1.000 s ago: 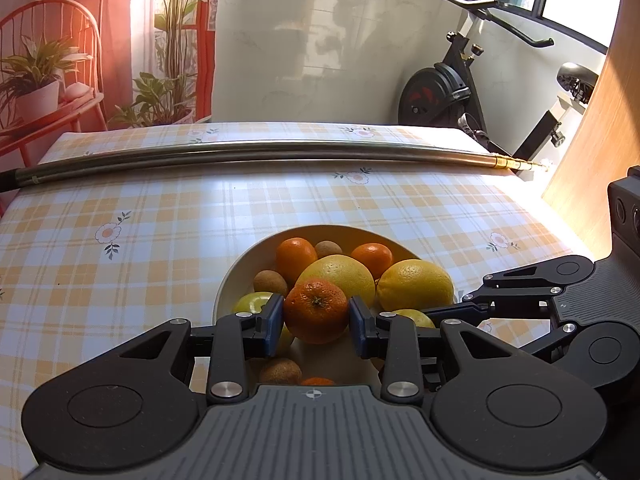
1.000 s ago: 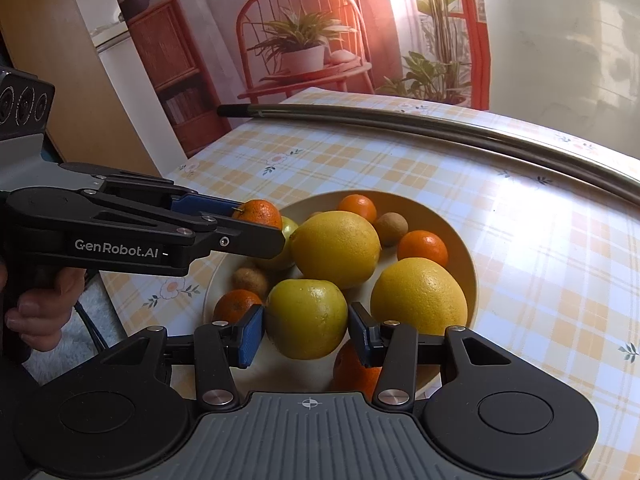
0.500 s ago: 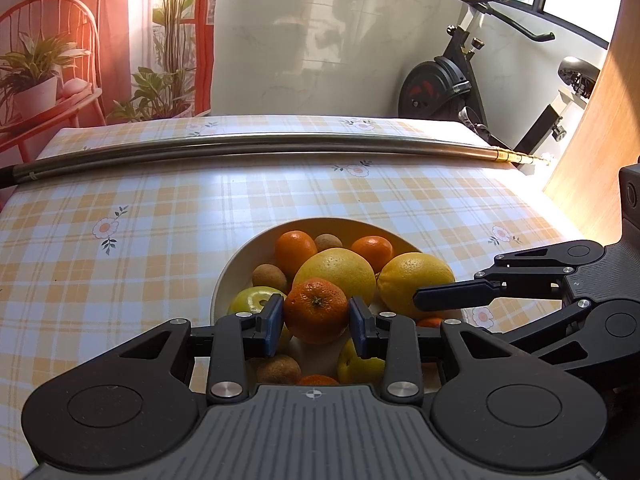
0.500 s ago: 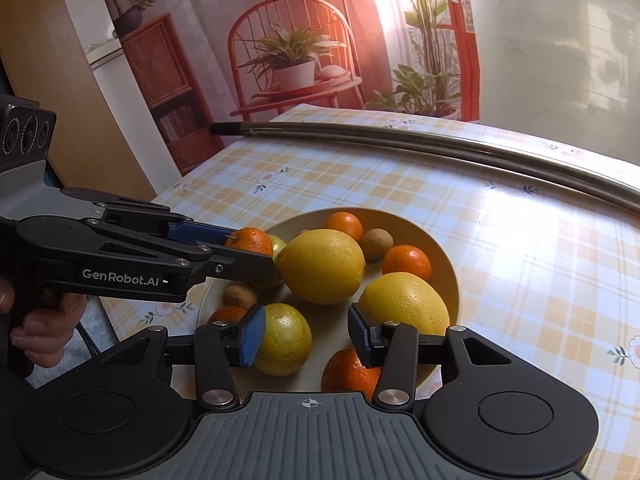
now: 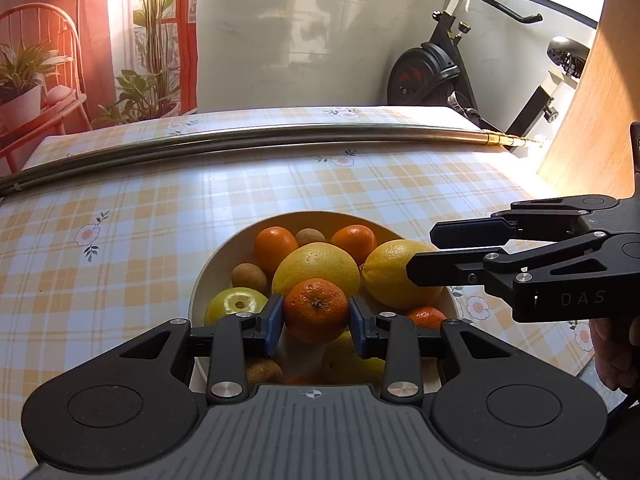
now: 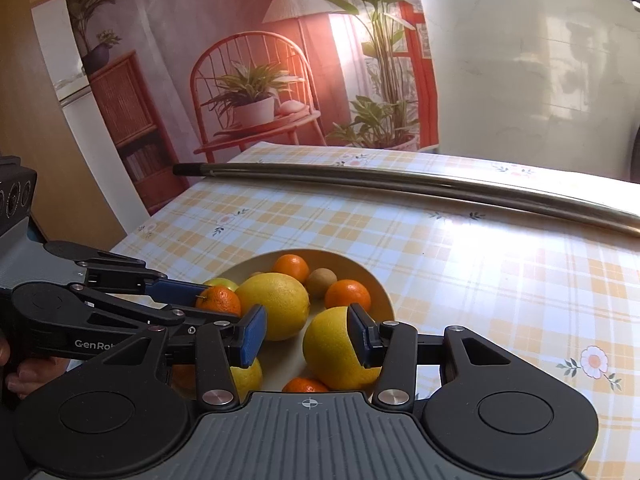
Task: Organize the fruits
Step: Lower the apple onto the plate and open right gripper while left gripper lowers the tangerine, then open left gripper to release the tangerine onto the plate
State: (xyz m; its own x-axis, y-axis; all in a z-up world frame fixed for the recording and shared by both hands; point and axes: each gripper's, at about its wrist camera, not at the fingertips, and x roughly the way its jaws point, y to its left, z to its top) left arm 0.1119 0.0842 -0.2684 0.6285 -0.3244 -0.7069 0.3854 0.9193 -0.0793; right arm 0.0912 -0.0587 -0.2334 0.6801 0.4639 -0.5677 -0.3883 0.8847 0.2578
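Carefully, with the left tool [image 5: 316, 314] clamped on a mandarin [image 5: 316, 310] just above the bowl [image 5: 236, 240] and the right tool [image 6: 306, 334] gaping empty over it, lift straight up, clear of the piled citrus beneath.

Bowl [image 5: 224, 256]: near rim hidden behind the left gripper [image 5: 316, 326] body.
Kiwi [image 5: 264, 372]: only the top is seen – the rest is covered.
Small orange [image 6: 305, 385]: lower half cut off by the right gripper [image 6: 306, 336].
Metal pole [image 6: 400, 184]: right end runs out of frame.
Hand [image 5: 614, 350]: mostly cut by the right edge.
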